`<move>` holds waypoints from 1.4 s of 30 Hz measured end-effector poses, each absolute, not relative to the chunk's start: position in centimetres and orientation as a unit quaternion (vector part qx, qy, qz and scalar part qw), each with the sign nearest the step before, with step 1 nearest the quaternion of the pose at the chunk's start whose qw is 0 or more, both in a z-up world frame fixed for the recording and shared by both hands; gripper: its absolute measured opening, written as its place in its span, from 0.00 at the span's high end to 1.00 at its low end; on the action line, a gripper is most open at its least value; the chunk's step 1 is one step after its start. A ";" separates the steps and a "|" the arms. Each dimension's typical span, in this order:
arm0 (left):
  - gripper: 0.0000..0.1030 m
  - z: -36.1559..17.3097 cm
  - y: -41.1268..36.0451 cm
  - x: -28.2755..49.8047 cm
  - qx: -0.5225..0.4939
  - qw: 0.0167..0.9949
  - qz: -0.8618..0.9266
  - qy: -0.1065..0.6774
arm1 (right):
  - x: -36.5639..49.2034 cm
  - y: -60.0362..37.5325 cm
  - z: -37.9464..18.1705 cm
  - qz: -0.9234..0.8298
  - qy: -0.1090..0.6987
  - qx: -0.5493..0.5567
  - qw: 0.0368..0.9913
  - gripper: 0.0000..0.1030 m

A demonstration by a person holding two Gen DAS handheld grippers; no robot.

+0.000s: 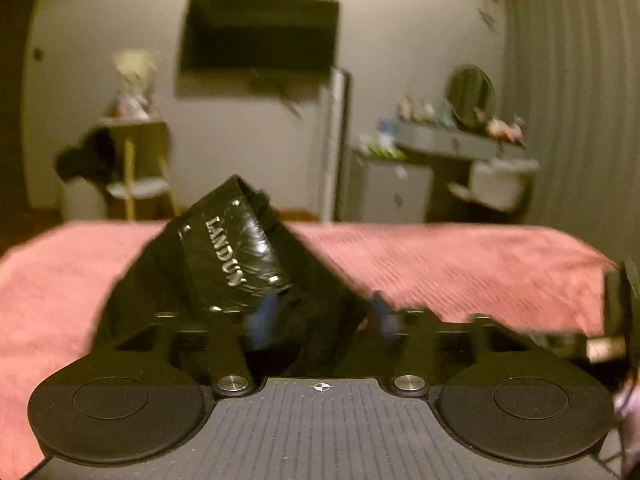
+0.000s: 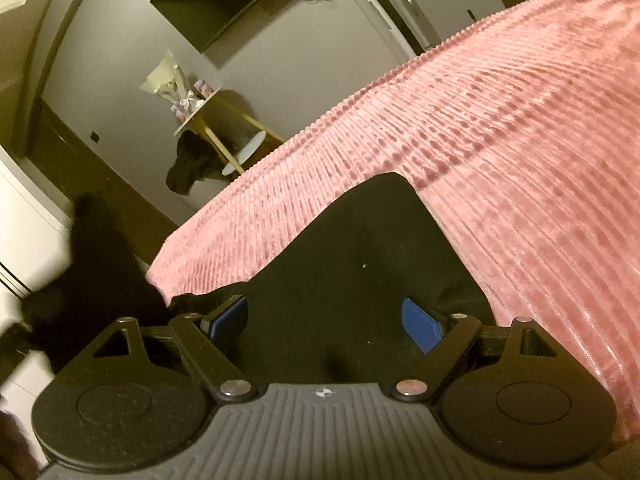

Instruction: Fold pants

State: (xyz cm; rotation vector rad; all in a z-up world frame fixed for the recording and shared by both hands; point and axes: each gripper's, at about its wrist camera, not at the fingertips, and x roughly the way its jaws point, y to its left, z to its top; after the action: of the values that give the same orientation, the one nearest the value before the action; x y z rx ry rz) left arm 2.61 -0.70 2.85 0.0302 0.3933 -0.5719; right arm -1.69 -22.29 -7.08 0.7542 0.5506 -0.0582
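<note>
Black pants (image 2: 360, 256) lie under both wide-open grippers, left gripper (image 1: 320, 316) near level, right gripper (image 2: 324, 320) tilted.

— What's before the left gripper (image 1: 320, 320)?
— Black pants (image 1: 224, 280) with a glossy lettered patch (image 1: 236, 254), bunched on the pink bedspread (image 1: 460, 272).
— Its jaws?
— Apart, blurred, cloth between them, unpinched.

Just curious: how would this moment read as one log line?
black pants on pink bedspread | left tool open | right tool open
</note>
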 end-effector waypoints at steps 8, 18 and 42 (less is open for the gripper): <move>0.02 1.1 3.2 5.6 -0.131 0.916 -0.246 0.287 | -1.4 -22.9 -7.7 0.015 0.267 0.399 0.877 0.18; 0.01 -3.4 11.6 10.9 -0.214 0.916 0.036 0.338 | 0.3 -21.3 -7.2 0.096 0.280 0.403 0.866 0.15; 0.00 -7.3 13.6 12.7 -0.296 0.861 -0.028 0.413 | 11.3 -18.3 -12.8 0.204 0.398 0.435 0.781 0.30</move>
State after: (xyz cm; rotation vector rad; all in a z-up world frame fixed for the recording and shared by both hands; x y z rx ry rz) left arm 12.71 13.64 -7.30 -0.6212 0.8673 -0.0581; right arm 11.30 -18.26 -12.75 0.9402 0.8606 0.4403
